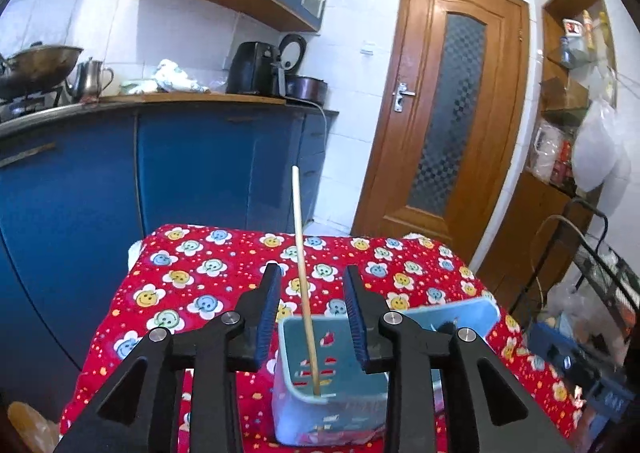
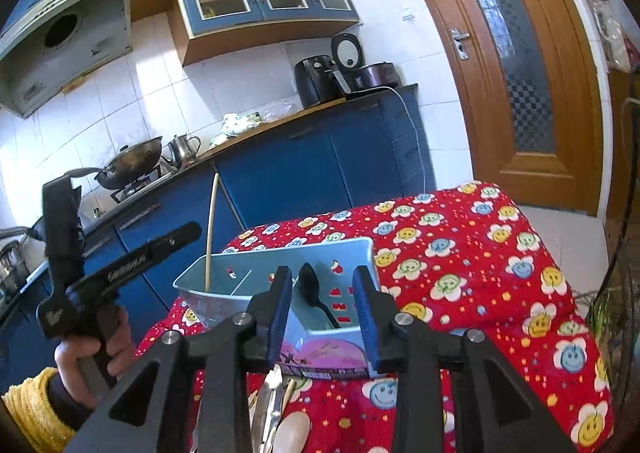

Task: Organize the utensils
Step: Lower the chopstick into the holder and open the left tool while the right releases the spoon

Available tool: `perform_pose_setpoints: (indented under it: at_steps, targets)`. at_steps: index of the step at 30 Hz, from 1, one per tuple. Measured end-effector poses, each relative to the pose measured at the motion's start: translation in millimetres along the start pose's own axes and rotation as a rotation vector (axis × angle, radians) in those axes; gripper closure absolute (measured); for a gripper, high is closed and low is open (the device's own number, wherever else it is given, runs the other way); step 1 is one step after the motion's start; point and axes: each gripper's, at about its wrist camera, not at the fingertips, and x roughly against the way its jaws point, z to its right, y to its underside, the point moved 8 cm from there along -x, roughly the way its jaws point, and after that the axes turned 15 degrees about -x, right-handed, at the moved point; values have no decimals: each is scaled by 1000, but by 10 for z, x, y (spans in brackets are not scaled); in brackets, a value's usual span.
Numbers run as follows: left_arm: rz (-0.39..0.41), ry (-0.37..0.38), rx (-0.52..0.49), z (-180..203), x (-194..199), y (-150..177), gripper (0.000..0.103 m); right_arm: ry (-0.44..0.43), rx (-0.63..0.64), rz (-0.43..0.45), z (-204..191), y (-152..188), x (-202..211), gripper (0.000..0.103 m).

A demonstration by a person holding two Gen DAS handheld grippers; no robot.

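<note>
Blue holder (image 1: pixel 332 405) stood near on the red cloth (image 1: pixel 208 293); chopstick (image 1: pixel 303 285) left compartment, black spoon (image 2: pixel 314 295) right, sorted by type. Left gripper (image 1: pixel 313 317) and right gripper (image 2: pixel 325 317) apart, gripping nothing; loose utensils (image 2: pixel 276 417) lay nearer, unsorted.

White lettering on the left gripper (image 2: pixel 132 265) is too blurred to read

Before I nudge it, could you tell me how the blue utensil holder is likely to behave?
The blue utensil holder looks like thin plastic, so probably light. It stands on soft cloth, so it may tip rather than slide. The tall chopstick leaning inside could swing.
</note>
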Motion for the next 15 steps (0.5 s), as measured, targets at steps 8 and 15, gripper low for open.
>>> perform_pose_setpoints:
  at_steps: [8, 15]
  targets:
    - [-96, 62, 68, -62, -363, -91, 71, -11, -56, 12, 172, 68, 8, 66]
    - [-79, 89, 112, -72, -446, -89, 99, -31, -86, -3, 253, 95, -7, 66]
